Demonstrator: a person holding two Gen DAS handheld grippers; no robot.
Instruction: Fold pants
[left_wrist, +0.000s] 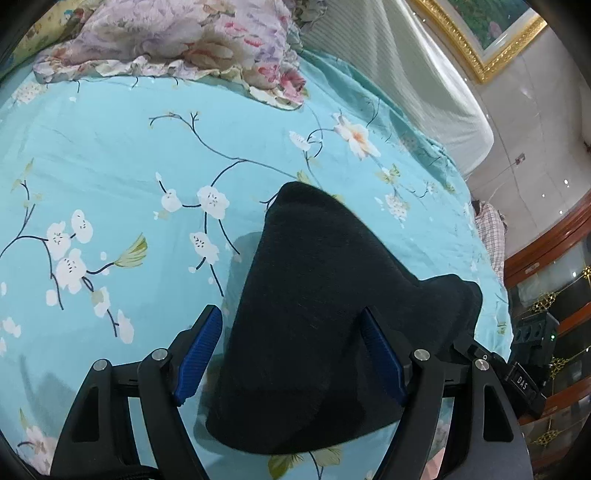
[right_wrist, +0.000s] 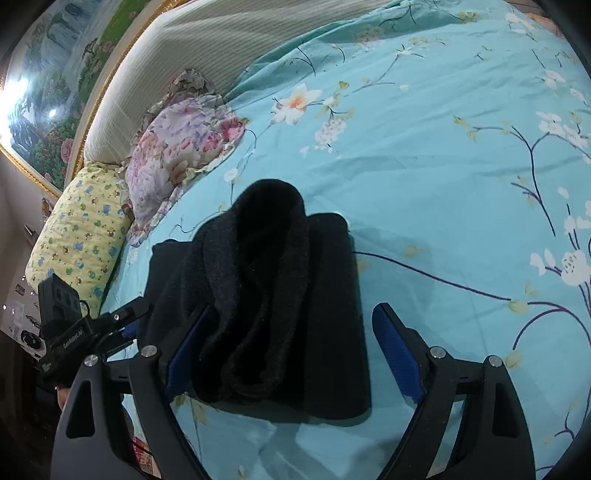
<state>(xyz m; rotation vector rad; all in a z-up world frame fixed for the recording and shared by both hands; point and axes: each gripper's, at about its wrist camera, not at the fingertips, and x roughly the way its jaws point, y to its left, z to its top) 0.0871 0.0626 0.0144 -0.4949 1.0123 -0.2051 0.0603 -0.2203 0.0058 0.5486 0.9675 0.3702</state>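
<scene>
The black pants (left_wrist: 314, 314) lie folded in a thick bundle on the turquoise flowered bedsheet (left_wrist: 110, 155). My left gripper (left_wrist: 291, 325) is open, its blue pads on either side of the bundle's near part. In the right wrist view the pants (right_wrist: 269, 295) show as a stack with a rumpled upper layer. My right gripper (right_wrist: 291, 325) is open, its left pad against the bundle's left side and its right pad apart on the bare sheet. The left gripper (right_wrist: 122, 325) shows at the bundle's left edge there.
A floral pillow (left_wrist: 177, 40) and a yellow patterned pillow (right_wrist: 81, 236) lie near the striped headboard (right_wrist: 207, 48). The right gripper (left_wrist: 524, 354) shows at the bed's right edge, by a wooden cabinet (left_wrist: 554, 277). A gold-framed picture (left_wrist: 480, 33) hangs on the wall.
</scene>
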